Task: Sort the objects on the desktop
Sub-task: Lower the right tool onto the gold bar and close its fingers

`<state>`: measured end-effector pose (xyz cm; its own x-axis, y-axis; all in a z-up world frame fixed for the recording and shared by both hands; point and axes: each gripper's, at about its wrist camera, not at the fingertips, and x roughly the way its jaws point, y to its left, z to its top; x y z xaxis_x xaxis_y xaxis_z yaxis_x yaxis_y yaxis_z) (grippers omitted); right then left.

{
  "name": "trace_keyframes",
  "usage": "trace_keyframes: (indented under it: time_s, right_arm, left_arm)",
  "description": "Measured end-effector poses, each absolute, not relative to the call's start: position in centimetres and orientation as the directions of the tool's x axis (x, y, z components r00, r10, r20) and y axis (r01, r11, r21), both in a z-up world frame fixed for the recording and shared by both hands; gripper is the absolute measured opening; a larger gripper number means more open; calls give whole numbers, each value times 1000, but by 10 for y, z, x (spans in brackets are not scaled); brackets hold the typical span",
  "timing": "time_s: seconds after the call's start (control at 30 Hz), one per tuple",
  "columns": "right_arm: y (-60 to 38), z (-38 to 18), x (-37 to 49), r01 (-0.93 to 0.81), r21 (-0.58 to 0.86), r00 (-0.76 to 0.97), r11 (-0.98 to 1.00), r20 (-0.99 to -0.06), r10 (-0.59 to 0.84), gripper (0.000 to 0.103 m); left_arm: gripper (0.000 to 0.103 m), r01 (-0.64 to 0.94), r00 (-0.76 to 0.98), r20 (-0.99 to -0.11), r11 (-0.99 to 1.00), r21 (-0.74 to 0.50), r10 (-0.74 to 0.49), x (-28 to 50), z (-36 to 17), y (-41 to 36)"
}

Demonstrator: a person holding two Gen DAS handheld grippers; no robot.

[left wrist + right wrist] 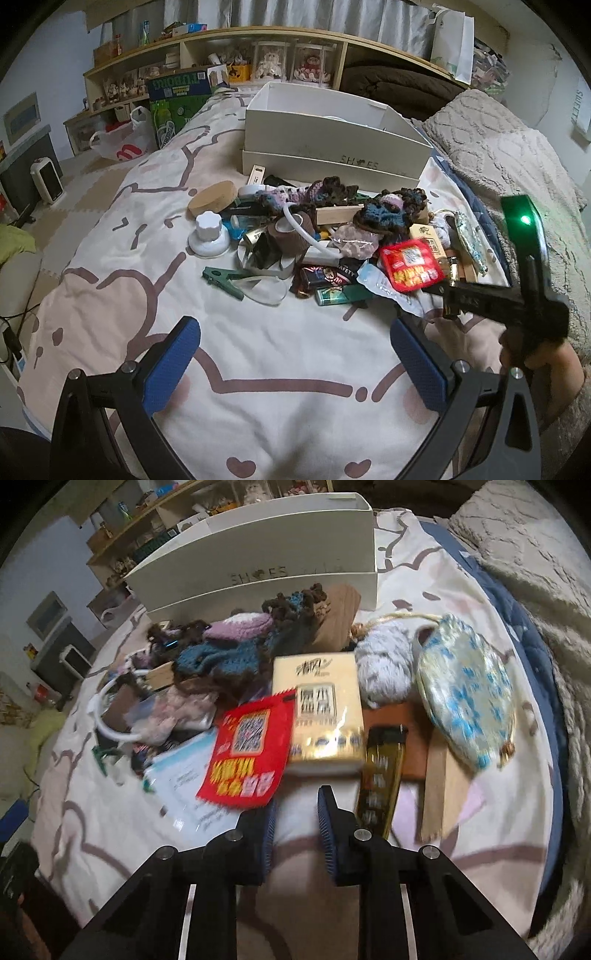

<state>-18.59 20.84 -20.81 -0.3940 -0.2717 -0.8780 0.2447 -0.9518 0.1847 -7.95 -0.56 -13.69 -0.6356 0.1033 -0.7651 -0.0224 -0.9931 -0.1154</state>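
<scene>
Right gripper (295, 812), blue-padded jaws drawn in narrow w/ nothing between them, only bedsheet showing through the gap. It points down at the near edge of a clutter pile, just short of a red snack packet (245, 753) on its left side and a cream tissue pack (317, 705) straight ahead. A gold-and-black lighter-shaped item (380, 775) lies just right of the jaws. Beyond that: a round blue-floral brocade pouch (465, 690), a grey fluffy pom-pom (384, 672), crocheted yarn pieces (229, 653).

Left gripper (295, 350) hangs back over bare patterned bedsheet (258, 406), jaws spread wide, empty, well apart from the pile. From its view the right gripper (452, 295) reaches in at the pile's right side.

White shoe box (332, 129), open-topped, sits behind the pile, prob. the sorting bin.

Step in hand, I'd judge: approach for a first pick; nothing grabbed yet. Next move prob. needs the right jaws reopened, since they're too narrow for the tissue pack, then a single item picked w/o dragging its neighbours. Frame is motion-blurred, so fine contact can't be told.
</scene>
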Motion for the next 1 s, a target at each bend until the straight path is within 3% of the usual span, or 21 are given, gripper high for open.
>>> trace_keyframes:
  time_s: [0.2,0.3,0.7,0.83,1.0]
  right_arm:
    - [200,-224,-193,269,177,-383,-947,-882,-274,23]
    - [190,-226,-182,335,248,-324,-909,-876,-358,23]
    - [150,-226,-126,538,333,-148,-774,-867,-476,23]
    - [166,-218,-124,500,384,-137,-776,-850,-508,23]
    - [218,-193,-133,368,348,-297,-862,-835,-463,23]
  left_arm:
    - [103,-7,-621,-777,-992,-123,100,-81,-141,-7]
    - [103,4,-614,-784,-992,-126,97,-82,-143,-8]
    - [103,51,-561,-824,-991,-124,74,-84,-156,-15]
    - [103,61,-543,-836,-989,-132,78,-85,-161,-17]
    - [103,59,-518,-848,-985,-165,111,-88,-170,-13]
